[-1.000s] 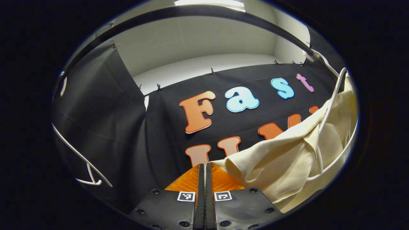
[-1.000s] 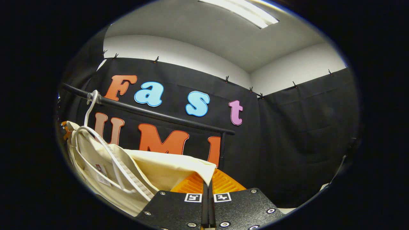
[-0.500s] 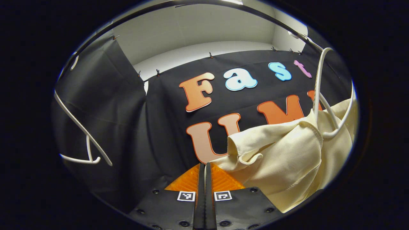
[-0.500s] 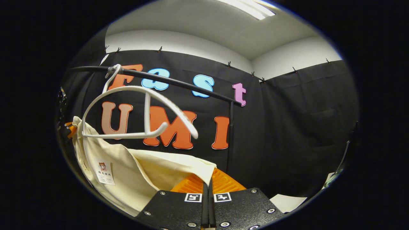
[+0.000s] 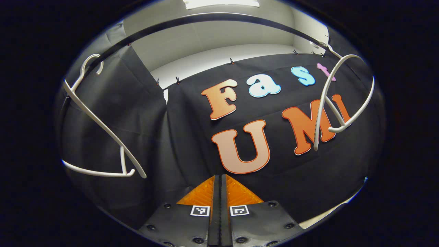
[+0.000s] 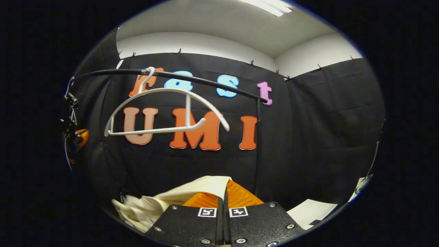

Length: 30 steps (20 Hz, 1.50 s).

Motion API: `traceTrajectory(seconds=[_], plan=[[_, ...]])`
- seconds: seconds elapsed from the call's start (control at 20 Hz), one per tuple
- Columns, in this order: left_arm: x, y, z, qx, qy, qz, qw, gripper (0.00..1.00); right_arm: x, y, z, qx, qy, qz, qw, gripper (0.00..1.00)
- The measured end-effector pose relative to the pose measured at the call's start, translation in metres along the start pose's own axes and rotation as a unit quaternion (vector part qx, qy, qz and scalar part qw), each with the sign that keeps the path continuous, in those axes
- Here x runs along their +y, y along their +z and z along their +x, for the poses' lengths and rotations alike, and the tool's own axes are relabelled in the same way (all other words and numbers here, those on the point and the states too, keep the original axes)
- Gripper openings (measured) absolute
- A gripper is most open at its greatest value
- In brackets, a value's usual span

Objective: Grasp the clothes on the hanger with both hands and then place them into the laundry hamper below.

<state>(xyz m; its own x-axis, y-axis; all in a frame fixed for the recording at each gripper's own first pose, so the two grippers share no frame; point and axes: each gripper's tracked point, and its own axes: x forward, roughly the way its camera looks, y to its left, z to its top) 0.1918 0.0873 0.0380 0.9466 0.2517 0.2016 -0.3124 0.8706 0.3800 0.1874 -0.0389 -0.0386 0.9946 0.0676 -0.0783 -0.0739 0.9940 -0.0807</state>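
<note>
The cream garment (image 6: 178,197) is off the hanger and droops down and to the left from my right gripper (image 6: 224,183), whose fingers are shut on its top edge. The bare white hanger (image 6: 164,109) it came from hangs on the black rail (image 6: 205,80). In the left gripper view that bare hanger (image 5: 337,103) swings at the right. My left gripper (image 5: 220,176) has its fingers shut with no cloth showing between them. It appears small at the far left of the right gripper view (image 6: 79,136).
A second bare white hanger (image 5: 99,137) hangs on the rail (image 5: 205,17) at the left. The rail's upright post (image 6: 256,144) stands just right of my right gripper. A pale strip of floor (image 6: 312,209) shows low on the right.
The garment slid off the hanger and dropped. It has left the left gripper view and now hangs low from my right gripper. The freed hanger swung up, bare.
</note>
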Motion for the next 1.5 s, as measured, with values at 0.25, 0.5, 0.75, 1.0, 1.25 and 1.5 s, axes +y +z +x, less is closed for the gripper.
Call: traceTrajectory(seconds=[0.25,0.5,0.75,1.0,1.25,1.5], plan=[[-0.018,-0.059,-0.074,0.068,-0.046,-0.025,0.996,0.07,0.080,-0.034,-0.040,0.019,0.084,-0.067,0.994,0.00],[-0.105,-0.123,-0.180,0.171,-0.160,-0.090,0.968,0.07,0.100,-0.017,-0.070,0.019,0.116,-0.024,0.993,0.00],[-0.185,-0.145,-0.272,0.244,-0.274,-0.152,0.918,0.07,0.104,-0.025,-0.079,0.033,0.122,-0.015,0.992,0.00],[-0.225,-0.162,-0.303,0.293,-0.317,-0.169,0.886,0.08,0.103,-0.148,-0.085,0.145,0.090,0.013,0.985,0.00],[-0.232,-0.174,-0.314,0.319,-0.320,-0.174,0.875,0.08,0.086,-0.273,-0.104,0.250,0.056,0.028,0.966,0.00],[-0.237,-0.197,-0.318,0.355,-0.313,-0.174,0.864,0.07,0.087,-0.366,-0.118,0.348,0.049,0.025,0.936,0.07]])
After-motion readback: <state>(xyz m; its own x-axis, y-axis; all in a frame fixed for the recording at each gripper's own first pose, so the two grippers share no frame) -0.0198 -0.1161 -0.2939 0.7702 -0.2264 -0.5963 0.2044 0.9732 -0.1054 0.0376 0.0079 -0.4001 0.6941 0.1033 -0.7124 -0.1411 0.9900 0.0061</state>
